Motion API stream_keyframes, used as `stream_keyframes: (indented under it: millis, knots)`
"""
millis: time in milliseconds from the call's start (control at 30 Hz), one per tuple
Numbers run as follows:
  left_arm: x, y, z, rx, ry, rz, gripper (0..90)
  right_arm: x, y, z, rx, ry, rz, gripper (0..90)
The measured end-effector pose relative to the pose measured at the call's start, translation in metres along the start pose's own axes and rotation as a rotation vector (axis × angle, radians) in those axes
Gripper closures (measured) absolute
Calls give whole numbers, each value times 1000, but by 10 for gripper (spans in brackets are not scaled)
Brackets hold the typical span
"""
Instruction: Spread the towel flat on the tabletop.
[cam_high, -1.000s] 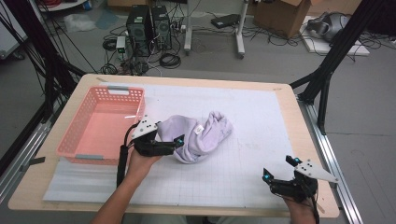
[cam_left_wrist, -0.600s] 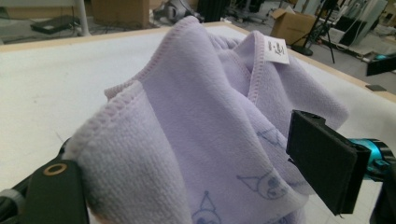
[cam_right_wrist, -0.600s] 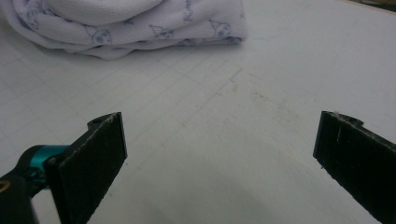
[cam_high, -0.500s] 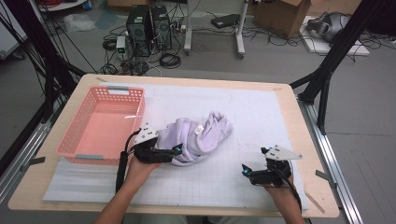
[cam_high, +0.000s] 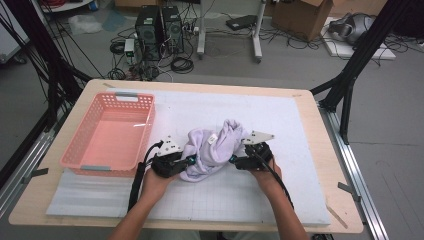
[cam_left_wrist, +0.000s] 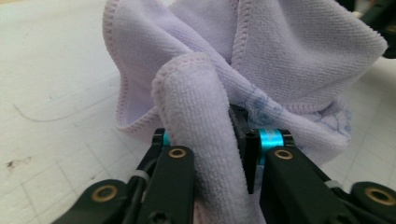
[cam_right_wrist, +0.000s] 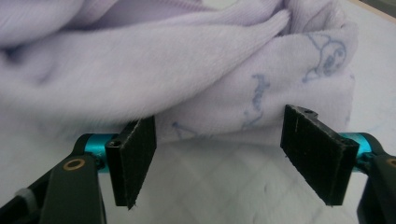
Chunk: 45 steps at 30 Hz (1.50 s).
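Towel: a crumpled lilac towel (cam_high: 214, 149) lies bunched on the white gridded mat (cam_high: 280, 130) that covers the desk (cam_high: 320, 210), just right of the pink basket (cam_high: 107, 135); a white label shows on top of the heap.
Left claw: the left claw (cam_high: 189, 161) has just been closing and is now clenched on a rolled fold at the towel's basket-side edge; in the left gripper view the hemmed fold (cam_left_wrist: 196, 140) sits squeezed between the jaws, likely to anchor that end.
Right claw: the right claw (cam_high: 233, 160) is at the towel's far side from the basket; its jaws have just been narrowing yet stand released, the pads (cam_right_wrist: 135, 158) apart with the towel's printed lower edge (cam_right_wrist: 257, 107) just beyond them, not yet pinched.
Reason for the placement: one claw at each side suggests the cloth is to be lifted or spread out.
Basket: empty, beside the towel.
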<state>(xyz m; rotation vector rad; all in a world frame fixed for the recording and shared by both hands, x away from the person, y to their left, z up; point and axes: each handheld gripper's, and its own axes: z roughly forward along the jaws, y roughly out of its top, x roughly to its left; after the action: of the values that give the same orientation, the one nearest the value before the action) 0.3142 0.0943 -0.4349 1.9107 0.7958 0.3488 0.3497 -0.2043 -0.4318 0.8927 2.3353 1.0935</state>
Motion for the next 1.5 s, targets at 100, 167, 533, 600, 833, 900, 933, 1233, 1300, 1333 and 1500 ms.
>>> stream_keyframes:
  millis: [100,167,533,600,833,900,933,1233,1300,1333,1500]
  knots:
    - [0,0,-1,-7,-5,-9,825,0,4,14,40,-4,1,505]
    - [1,1,-4,-15,-2,-13,826,-1,4,14,23,16,3,829]
    - [-5,0,-16,-50,-109,0,826,-26,-11,-56,36,-42,18,881]
    - [-12,-1,-14,-47,-162,10,825,-28,-15,-70,43,-63,24,881]
    - [-35,3,-7,9,-229,15,523,-23,-42,-112,55,-90,22,880]
    - [-33,9,-10,-11,-196,14,429,-23,-55,-124,34,-77,51,878]
    - [-32,13,-11,-24,-182,9,396,-22,-60,-128,26,-77,57,875]
    - [-24,66,-21,-121,-99,68,356,-30,-89,-155,-113,-136,188,584]
    - [-27,73,-21,-133,-98,80,353,-31,-92,-156,-124,-140,202,571]
    - [-28,76,-21,-133,-100,89,353,-31,-93,-156,-125,-140,203,565]
    - [-31,83,-25,-149,-96,103,352,-31,-95,-152,-112,-137,207,545]
